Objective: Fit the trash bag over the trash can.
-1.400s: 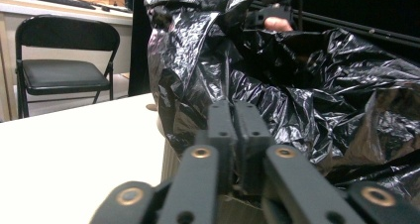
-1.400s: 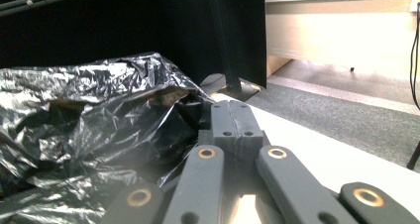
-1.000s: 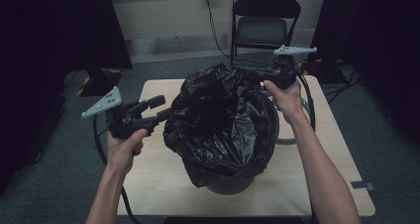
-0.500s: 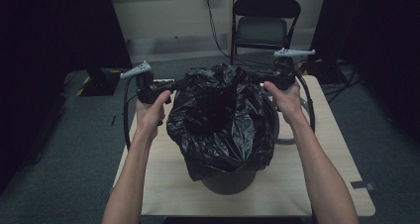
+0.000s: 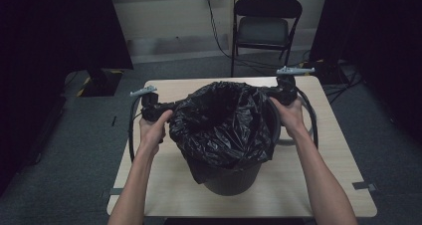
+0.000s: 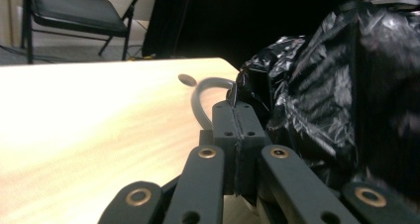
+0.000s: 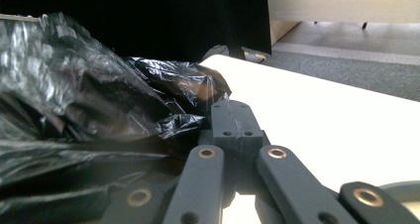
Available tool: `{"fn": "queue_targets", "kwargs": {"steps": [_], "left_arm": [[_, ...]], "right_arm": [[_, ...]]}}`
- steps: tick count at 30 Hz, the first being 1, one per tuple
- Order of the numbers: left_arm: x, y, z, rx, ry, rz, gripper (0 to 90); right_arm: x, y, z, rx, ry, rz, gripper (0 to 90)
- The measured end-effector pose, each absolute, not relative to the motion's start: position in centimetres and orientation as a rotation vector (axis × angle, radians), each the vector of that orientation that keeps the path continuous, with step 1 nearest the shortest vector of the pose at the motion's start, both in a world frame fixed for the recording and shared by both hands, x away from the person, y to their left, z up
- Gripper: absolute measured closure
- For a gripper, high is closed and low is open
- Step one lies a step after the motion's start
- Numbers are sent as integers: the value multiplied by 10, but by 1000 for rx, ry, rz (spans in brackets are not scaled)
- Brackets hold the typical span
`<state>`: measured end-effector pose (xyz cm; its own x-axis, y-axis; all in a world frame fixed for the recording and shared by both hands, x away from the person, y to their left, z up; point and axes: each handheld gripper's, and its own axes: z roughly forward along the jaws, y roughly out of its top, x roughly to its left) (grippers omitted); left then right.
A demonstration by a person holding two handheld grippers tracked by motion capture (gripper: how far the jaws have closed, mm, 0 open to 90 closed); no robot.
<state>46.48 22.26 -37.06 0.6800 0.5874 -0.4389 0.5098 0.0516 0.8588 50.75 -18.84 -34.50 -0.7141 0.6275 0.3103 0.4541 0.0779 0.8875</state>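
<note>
The bin (image 5: 234, 177) stood on the table (image 5: 328, 185), near the middle and closer to the front edge than to the far edge. The black bag (image 5: 219, 130) lined it, mouth open upward, plastic crumpled and draped down over the rim on all sides; the bin's dark wall showed only below the bag's hem.

Left gripper (image 5: 171, 105) was at the bag's left rim, held level, pointing inward across the table. In the left gripper view its jaws met flat against each other, a thin fold of the bag's edge (image 6: 233, 92) pinched at their tips; the jaws had just been closing, with the plastic between them. A grey cable (image 6: 200, 97) curved on the table beyond the tips.

Right gripper (image 5: 274, 90) was at the bag's right rim, also level and pointing inward. In the right gripper view its jaws were pressed together on a wrinkled flap of the bag (image 7: 198, 92), bare table to the right.

A folding chair (image 5: 267, 23) stood on the floor beyond the table's far edge.
</note>
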Motion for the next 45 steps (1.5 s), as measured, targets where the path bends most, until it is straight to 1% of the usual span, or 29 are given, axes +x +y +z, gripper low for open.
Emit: {"fn": "queue_targets", "kwargs": {"steps": [2, 5, 6, 8, 9, 10, 11, 13, 16, 23, 26, 31, 38, 45], "left_arm": [[461, 221, -375, 1644, 924, 104, 900], [455, 227, -378, 1593, 904, 74, 893], [453, 228, -377, 1582, 904, 73, 875], [451, 232, -371, 1567, 901, 92, 812], [451, 234, -367, 1559, 901, 100, 775], [450, 236, -362, 1551, 895, 93, 708], [448, 237, -356, 1550, 884, 103, 684], [444, 238, -344, 1548, 873, 135, 605], [434, 241, -327, 1524, 840, 166, 567], [406, 233, -296, 1479, 720, 201, 525], [398, 223, -290, 1496, 677, 202, 501], [390, 205, -294, 1576, 641, 232, 508], [376, 202, -295, 1602, 590, 272, 490], [360, 202, -295, 1611, 576, 274, 480]], "right_arm": [[506, -187, -351, 1111, 2195, 1694, 900], [505, -186, -354, 1109, 2197, 1701, 900], [504, -186, -353, 1099, 2197, 1697, 900], [503, -187, -349, 1094, 2184, 1671, 819], [504, -188, -347, 1107, 2168, 1670, 810], [504, -190, -344, 1101, 2165, 1680, 798], [504, -192, -341, 1099, 2154, 1677, 777], [503, -194, -335, 1104, 2131, 1670, 737], [499, -198, -324, 1092, 2107, 1669, 708], [483, -206, -298, 1058, 2046, 1667, 669], [474, -206, -289, 1035, 2037, 1668, 640], [458, -204, -276, 972, 2020, 1723, 597], [439, -197, -270, 931, 2058, 1723, 526], [433, -195, -273, 950, 2089, 1693, 514]]}}
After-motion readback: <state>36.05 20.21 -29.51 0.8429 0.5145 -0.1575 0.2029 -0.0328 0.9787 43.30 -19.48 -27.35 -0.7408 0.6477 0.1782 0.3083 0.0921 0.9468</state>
